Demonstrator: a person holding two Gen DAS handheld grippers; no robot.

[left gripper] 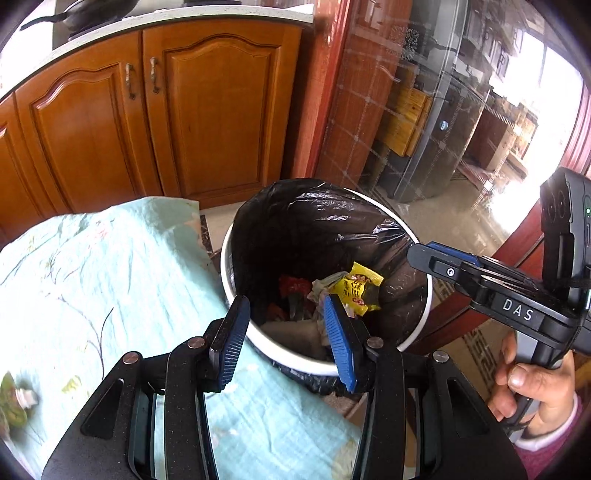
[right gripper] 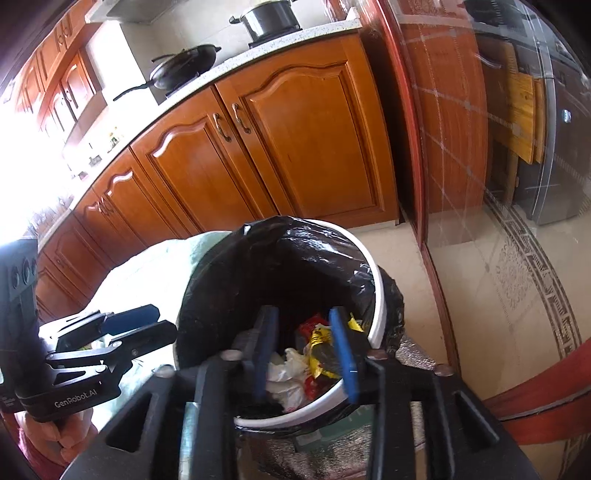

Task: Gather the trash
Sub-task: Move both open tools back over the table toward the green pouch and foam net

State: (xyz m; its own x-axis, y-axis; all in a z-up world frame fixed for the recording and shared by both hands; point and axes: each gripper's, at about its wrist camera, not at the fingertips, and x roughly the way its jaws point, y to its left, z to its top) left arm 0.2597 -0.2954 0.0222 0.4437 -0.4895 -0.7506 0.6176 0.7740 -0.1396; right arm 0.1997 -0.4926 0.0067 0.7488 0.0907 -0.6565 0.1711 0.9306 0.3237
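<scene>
Both grippers hang over a white trash bin [left gripper: 236, 295] lined with a black bag [left gripper: 314, 225], each partly spread with nothing between its blue pads. Left gripper [left gripper: 284, 332] hovers above the bin's near rim, at the edge of a surface draped in a pale green floral cloth [left gripper: 110, 266]; right gripper [right gripper: 306, 350] points down into the bin's mouth from the opposite side, its handle gripped by a person's hand [left gripper: 532, 384] in a pink sleeve. Inside the bin lie a yellow wrapper [left gripper: 360, 288], red wrappers [left gripper: 293, 286] and crumpled white paper [right gripper: 286, 380], all resting loose at the bottom and touched by neither gripper. A small green-and-white piece of trash [left gripper: 14, 402] sits on the cloth near the surface's left edge, well apart from the bin. Wooden kitchen cabinets [right gripper: 295, 147] stand behind, with a black pan [right gripper: 184, 64] and a steel pot [right gripper: 269, 18] on the counter above them.
</scene>
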